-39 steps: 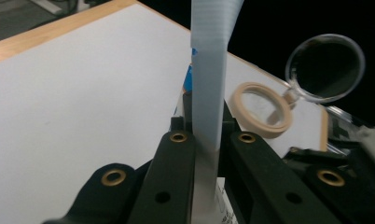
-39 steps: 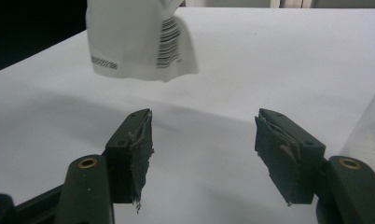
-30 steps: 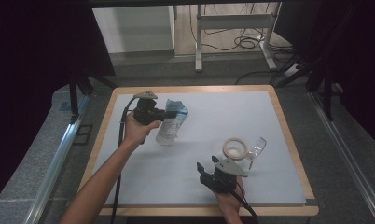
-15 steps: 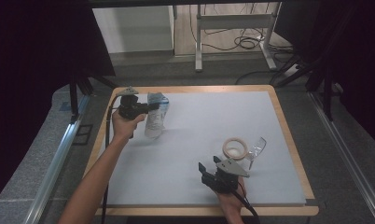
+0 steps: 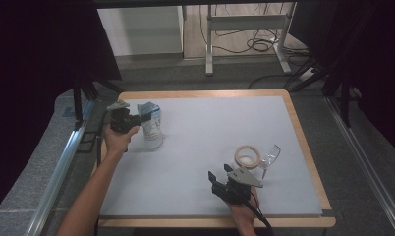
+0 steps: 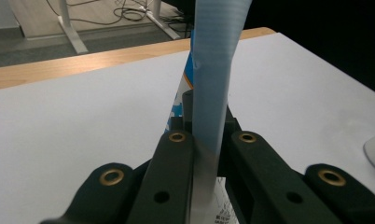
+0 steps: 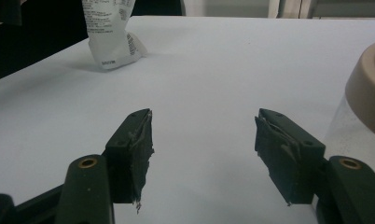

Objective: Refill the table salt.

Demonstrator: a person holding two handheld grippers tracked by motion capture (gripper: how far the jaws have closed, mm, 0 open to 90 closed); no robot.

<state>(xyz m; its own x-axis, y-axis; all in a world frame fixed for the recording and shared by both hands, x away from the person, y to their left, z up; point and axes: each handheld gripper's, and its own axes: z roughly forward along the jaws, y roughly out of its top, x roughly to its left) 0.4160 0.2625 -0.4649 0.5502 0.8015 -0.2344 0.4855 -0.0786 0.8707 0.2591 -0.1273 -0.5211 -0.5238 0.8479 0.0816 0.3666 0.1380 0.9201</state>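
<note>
A white and blue plastic bag (image 5: 152,129) stands on the white mat near its far left corner. My left gripper (image 5: 136,117) is shut on the bag's blue top edge, which runs up between the jaws as a flat strip (image 6: 214,70) in the left gripper view. The bag's lower end (image 7: 112,39) rests on the mat in the right gripper view. My right gripper (image 5: 219,177) sits low near the front edge, open, with bare mat between its fingers (image 7: 202,135). Just beyond it lie a beige tape roll (image 5: 248,156) and a clear plastic piece (image 5: 271,155).
The white mat (image 5: 205,128) lies on a board with a wooden rim (image 5: 298,132). Dark drapes flank both sides. A desk frame (image 5: 244,29) and cables stand on the floor behind the table.
My left hand has carried the bag to the left and lowered it until its bottom rests on the mat near the left edge. The right gripper has stayed where it was.
</note>
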